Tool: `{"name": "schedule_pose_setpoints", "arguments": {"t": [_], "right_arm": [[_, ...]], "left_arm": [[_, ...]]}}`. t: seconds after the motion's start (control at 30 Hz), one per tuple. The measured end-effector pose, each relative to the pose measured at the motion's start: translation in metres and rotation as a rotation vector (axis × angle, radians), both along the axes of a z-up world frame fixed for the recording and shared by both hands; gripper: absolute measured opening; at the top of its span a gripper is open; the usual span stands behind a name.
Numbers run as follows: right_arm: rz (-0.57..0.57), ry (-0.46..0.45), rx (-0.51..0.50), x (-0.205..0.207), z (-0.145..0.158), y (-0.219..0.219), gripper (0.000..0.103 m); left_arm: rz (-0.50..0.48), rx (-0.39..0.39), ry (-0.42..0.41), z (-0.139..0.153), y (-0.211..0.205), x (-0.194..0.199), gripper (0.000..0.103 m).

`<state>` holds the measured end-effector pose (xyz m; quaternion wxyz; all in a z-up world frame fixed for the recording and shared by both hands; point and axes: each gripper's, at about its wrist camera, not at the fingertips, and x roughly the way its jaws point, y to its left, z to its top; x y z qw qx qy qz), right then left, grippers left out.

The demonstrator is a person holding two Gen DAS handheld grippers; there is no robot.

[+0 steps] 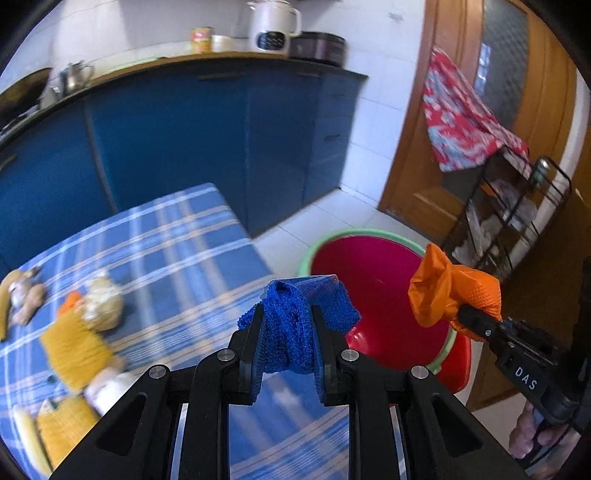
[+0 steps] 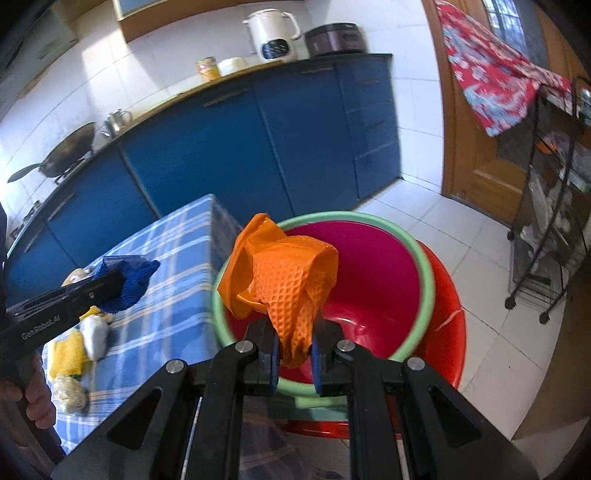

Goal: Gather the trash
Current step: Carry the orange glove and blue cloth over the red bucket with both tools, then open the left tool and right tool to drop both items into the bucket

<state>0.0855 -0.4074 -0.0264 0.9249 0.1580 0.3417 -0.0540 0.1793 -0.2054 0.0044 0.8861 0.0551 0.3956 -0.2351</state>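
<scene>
Left gripper (image 1: 287,343) clamped on a crumpled blue glove (image 1: 295,325), pads pressing its textured folds from both sides; held above the right edge of the table (image 1: 177,236), beside the basin (image 1: 373,295). Right gripper (image 2: 294,347) pinching an orange glove (image 2: 284,280), the loose cuff bulging up and left of the jaws; held over the near left rim of the basin, nothing between glove and bowl.

Basin dark pink inside with a pale green rim, seated on a red stool (image 2: 447,314) on the white tiled floor just off the table's right edge; two gloves in the air, one per gripper. On the blue checked cloth, towards the near left corner: yellow mesh scraps (image 1: 74,347) and pale crumpled wads (image 1: 101,299), too blurred to count exactly. Behind the table, blue cabinets (image 2: 229,147) under a dark counter carrying one white kettle (image 2: 273,35), one dark cooker (image 2: 338,37), one yellow tin (image 2: 207,69); at right, a wooden door (image 2: 476,155) with a red patterned cloth (image 2: 495,70) draped over a black wire rack (image 2: 546,229).

Left view alone: ginger-like pieces (image 1: 24,295) at the table's far left edge, and the right gripper side-on with a hand (image 1: 532,435) on its grip. Right view alone: a wok (image 2: 62,155) on the counter, the stool seat, and the left gripper from the side.
</scene>
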Motion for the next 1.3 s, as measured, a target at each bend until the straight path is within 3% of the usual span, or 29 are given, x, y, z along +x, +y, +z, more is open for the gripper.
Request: {"name": "schedule_pose_setpoints", "arguments": {"t": [0.37,0.53,0.6,0.9,1.1,1.3], "right_arm": [[-0.056,0.037,0.016,0.0,-0.02,-0.03,0.016],[-0.068,0.058,0.019,0.006,-0.026,-0.035,0.017],[-0.071,0.061,0.02,0.008,-0.027,-0.036,0.018],[-0.073,0.07,0.045,0.014,-0.034,-0.036,0.023],[-0.061,0.048,0.033,0.014,-0.031,-0.03,0.045],[-0.056,0.026,0.037,0.008,-0.024,-0.027,0.048]], "left_arm": [[-0.078,0.036,0.073,-0.04,-0.058,0.021,0.023],[-0.08,0.043,0.096,-0.048,-0.067,0.03,0.034],[-0.077,0.042,0.092,-0.047,-0.068,0.031,0.046],[-0.049,0.031,0.075,-0.04,-0.058,0.028,0.051],[-0.012,0.018,0.063,-0.033,-0.043,0.023,0.051],[0.025,-0.003,0.055,-0.024,-0.024,0.017,0.051]]}}
